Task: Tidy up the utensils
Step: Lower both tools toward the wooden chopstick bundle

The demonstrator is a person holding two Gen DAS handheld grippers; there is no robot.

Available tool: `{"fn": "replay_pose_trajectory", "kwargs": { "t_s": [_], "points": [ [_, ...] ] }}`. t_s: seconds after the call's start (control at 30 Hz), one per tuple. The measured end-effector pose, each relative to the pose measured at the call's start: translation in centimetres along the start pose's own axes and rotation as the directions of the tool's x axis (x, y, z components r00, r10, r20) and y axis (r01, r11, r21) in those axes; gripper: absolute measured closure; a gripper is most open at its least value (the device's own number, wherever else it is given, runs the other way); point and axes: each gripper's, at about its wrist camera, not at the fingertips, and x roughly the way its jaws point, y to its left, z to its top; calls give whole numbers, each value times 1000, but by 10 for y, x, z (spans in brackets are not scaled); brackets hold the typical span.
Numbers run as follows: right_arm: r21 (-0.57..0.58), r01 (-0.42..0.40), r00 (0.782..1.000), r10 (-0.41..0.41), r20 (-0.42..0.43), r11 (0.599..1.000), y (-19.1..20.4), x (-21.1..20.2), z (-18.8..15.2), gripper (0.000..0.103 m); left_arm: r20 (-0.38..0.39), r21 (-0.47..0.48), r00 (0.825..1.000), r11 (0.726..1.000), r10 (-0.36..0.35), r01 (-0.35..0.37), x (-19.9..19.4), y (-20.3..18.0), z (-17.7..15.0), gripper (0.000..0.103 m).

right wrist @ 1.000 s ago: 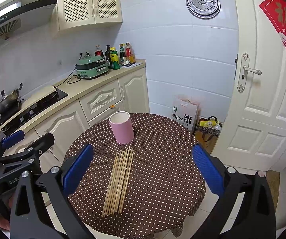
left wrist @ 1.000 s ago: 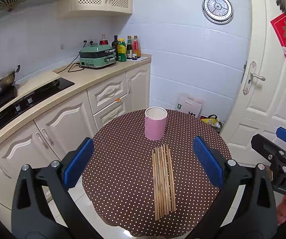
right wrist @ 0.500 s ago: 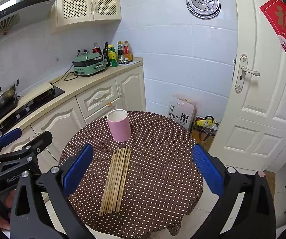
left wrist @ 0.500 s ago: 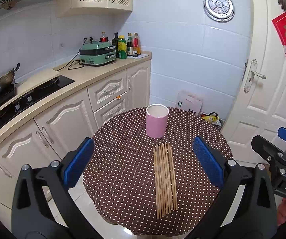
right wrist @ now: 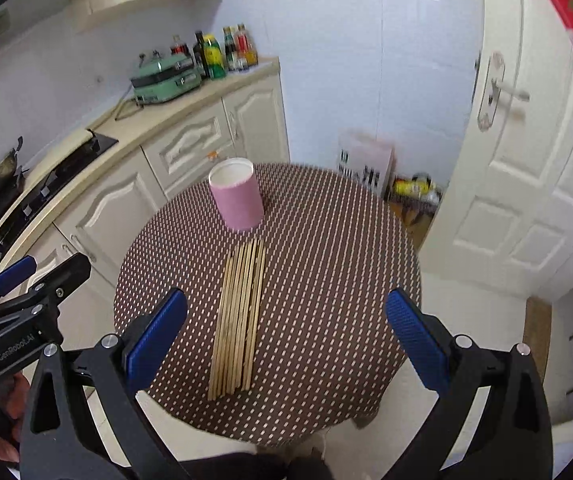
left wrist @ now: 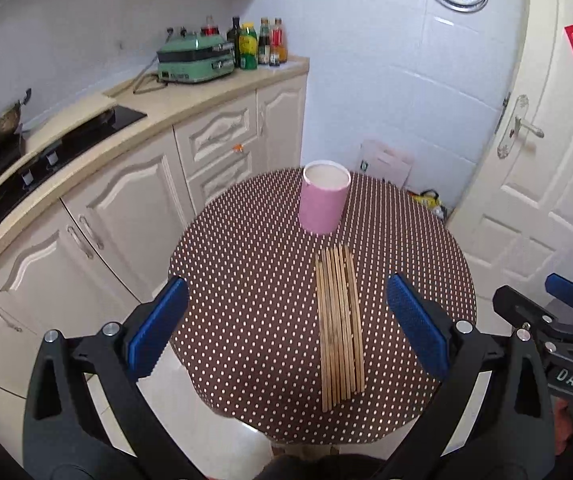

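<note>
Two handheld grippers of matching build: black plastic frames with triangular cut-outs, silver screw heads at the pivots, blue textured pads (left wrist: 414, 326) on each finger. Left gripper (left wrist: 286, 328) lettered "GenRobot.AI" in white on its side as seen from the right wrist view – right gripper (right wrist: 284, 336) lettered "DAS" as seen from the left wrist view. Reddish bare skin partly visible behind each frame – too little to describe further.

A flat row of wooden chopsticks (left wrist: 340, 326) lies ahead of the left gripper (left wrist: 286, 328), toward its right finger. A pink cylindrical cup (left wrist: 324, 202) stands upright, open-topped, just beyond them.
</note>
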Motion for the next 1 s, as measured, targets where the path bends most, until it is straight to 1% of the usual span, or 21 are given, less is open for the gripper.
{"fn": "replay_pose_trajectory", "kwargs": {
  "t_s": [0.07, 0.17, 0.23, 0.3, 0.4, 0.43, 0.53, 0.63, 0.7, 0.83, 0.93, 1.0],
  "points": [
    [29, -8, 999, 9, -39, 1000, -1, 8, 0, 7, -46, -7, 999, 1000, -28, 28, 9, 6, -1, 7],
    [74, -20, 995, 27, -96, 997, -2, 19, 1, 7, -119, -24, 991, 998, -68, 65, 23, 13, -4, 10],
    [95, -10, 992, 22, -127, 995, -2, 26, 1, 7, -178, -41, 979, 995, -101, 95, 35, 19, -8, 11],
    [111, -7, 988, 24, -154, 994, -2, 34, 0, 7, -220, -49, 968, 993, -119, 111, 45, 24, -11, 13],
    [130, -6, 985, 29, -173, 992, -1, 44, 2, 9, -257, -42, 959, 993, -117, 109, 58, 28, -14, 13],
    [126, 3, 983, 20, -180, 992, 0, 49, 3, 11, -268, -44, 956, 993, -119, 111, 62, 28, -14, 13],
    [108, 23, 980, -1, -198, 994, 3, 64, 6, 17, -307, -69, 941, 990, -142, 127, 77, 33, -13, 14],
    [90, 22, 977, -2, -211, 996, 4, 80, 12, 19, -339, -92, 929, 988, -148, 124, 96, 34, -11, 15],
    [66, 39, 975, -24, -222, 997, 5, 93, 15, 21, -355, -102, 923, 987, -150, 122, 108, 33, -9, 15],
    [47, 19, 969, -7, -247, 999, 2, 118, 21, 28, -401, -110, 903, 987, -152, 117, 135, 25, -5, 17],
    [43, -1, 956, 13, -292, 999, -3, 145, 25, 33, -441, -112, 886, 989, -140, 101, 159, 17, -3, 20],
    [40, -20, 943, 32, -331, 999, -4, 162, 28, 36, -472, -124, 871, 989, -135, 86, 177, 12, -3, 21]
  ]
}}
